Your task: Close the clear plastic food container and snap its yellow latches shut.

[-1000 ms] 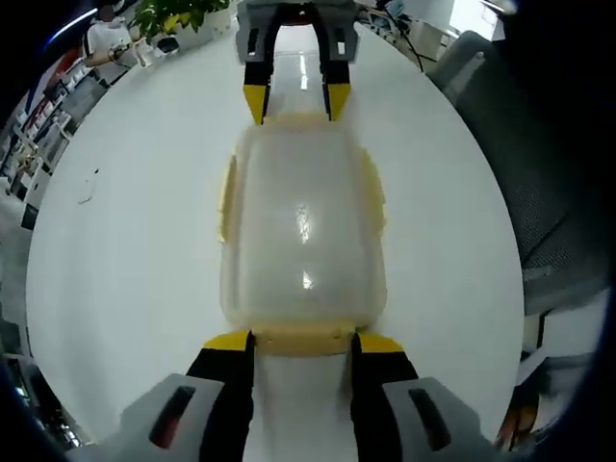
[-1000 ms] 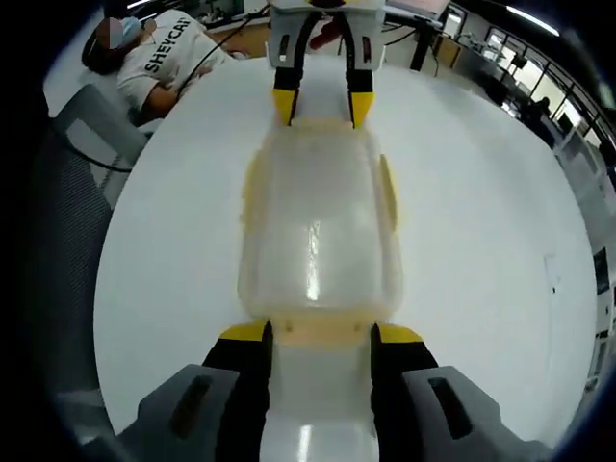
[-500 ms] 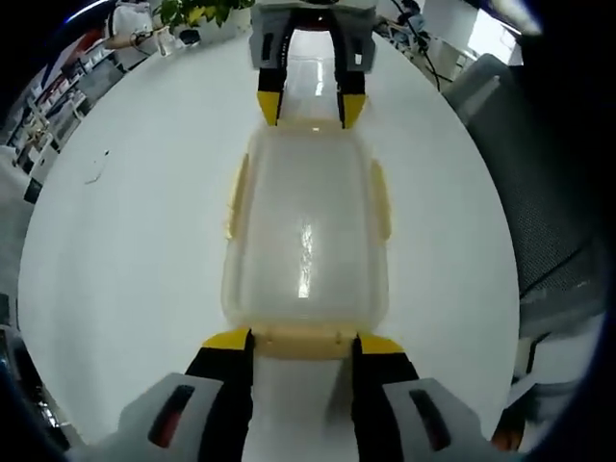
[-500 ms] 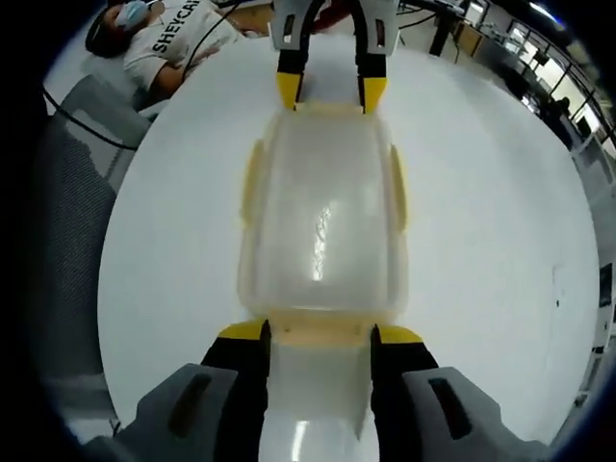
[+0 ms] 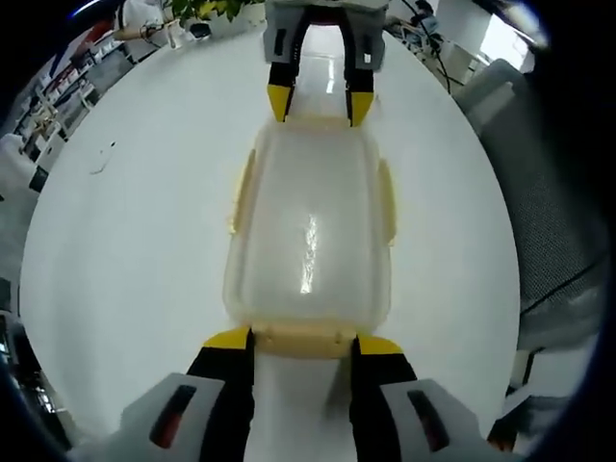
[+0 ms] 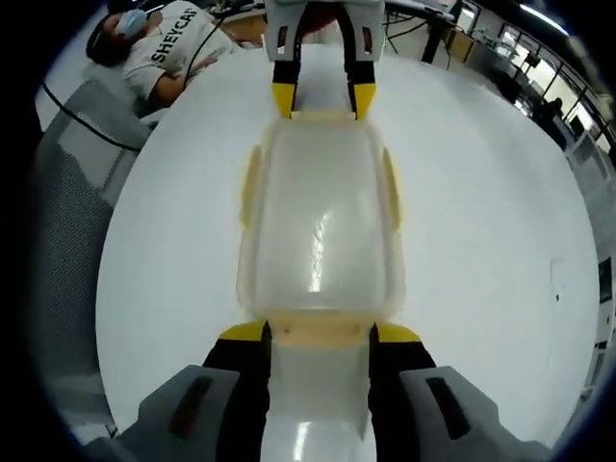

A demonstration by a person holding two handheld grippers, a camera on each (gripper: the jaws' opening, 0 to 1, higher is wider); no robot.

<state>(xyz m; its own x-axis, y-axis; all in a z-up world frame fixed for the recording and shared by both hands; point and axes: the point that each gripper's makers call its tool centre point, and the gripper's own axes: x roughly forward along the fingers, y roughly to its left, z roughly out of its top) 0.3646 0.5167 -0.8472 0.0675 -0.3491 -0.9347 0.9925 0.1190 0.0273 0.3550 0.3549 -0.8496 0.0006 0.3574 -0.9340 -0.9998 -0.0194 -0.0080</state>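
Left hand-held gripper (image 5: 297,339) and right hand-held gripper (image 6: 319,331), jaws spread, straddle opposite end latches of the lidded container (image 5: 308,226) on the desk (image 5: 125,241), likely bracing both ends.

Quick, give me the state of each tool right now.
Left tool: open, jaws astride the near end latch of the container.
Right tool: open, jaws astride the opposite end latch.

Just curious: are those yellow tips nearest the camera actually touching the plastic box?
Touching: in the left gripper view, the left hand-held gripper tips meet the container's near yellow latch.
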